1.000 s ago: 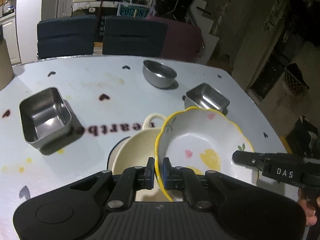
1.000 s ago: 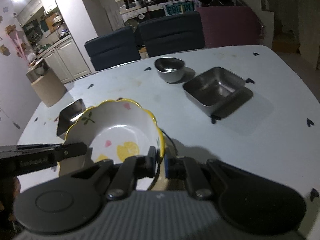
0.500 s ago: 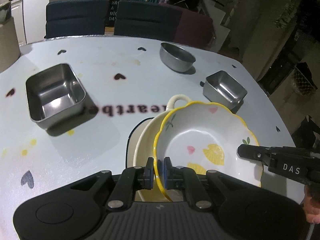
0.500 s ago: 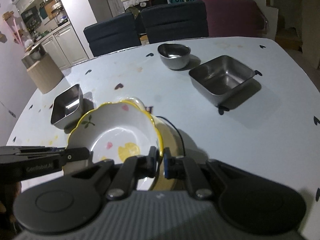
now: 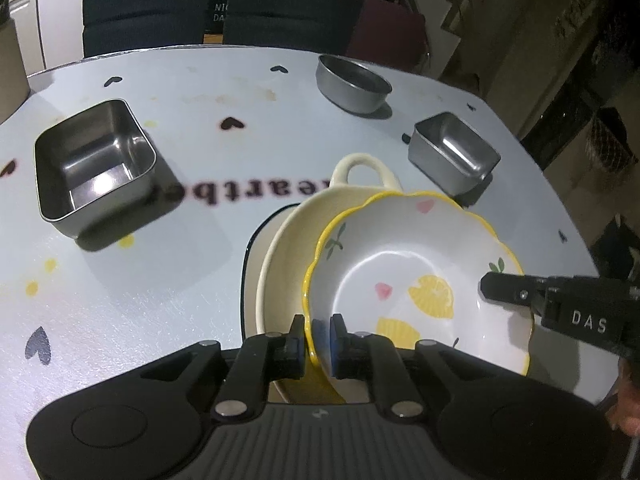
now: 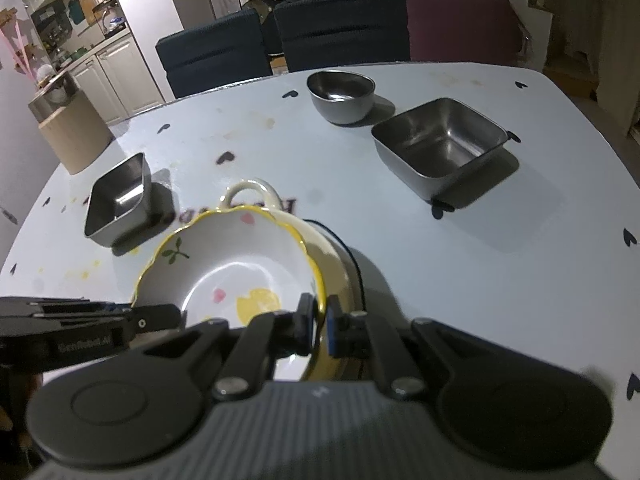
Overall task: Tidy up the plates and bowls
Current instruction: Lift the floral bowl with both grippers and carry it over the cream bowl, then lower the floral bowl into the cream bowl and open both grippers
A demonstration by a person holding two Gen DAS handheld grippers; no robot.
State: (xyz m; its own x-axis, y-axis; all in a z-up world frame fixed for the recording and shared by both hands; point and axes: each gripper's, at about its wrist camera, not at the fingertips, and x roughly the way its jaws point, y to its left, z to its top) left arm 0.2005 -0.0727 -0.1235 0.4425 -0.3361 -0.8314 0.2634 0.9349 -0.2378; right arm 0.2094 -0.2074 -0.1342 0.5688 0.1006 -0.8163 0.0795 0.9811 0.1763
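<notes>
Both grippers' fingers pinch the scalloped bowl (image 5: 416,280); 3 steel dishes stand around.

Glossy glazed ceramic on the white scalloped bowl with yellow rim (image 5: 420,264), bright with reflected light. Smooth cream ceramic, satin rather than mirror-like, on the loop-handled dish (image 5: 288,248) beneath. Brushed stainless steel on the left square tray (image 5: 94,164), the right square tray (image 6: 440,140) and the round bowl (image 6: 342,94), dull outside, shinier within. Pale blue table covering (image 5: 180,92), smooth with a faint sheen, printed with dark hearts. Matt black plastic on the left tool (image 5: 318,340) and right tool (image 6: 318,326); ribbed grey grip surface behind each.
</notes>
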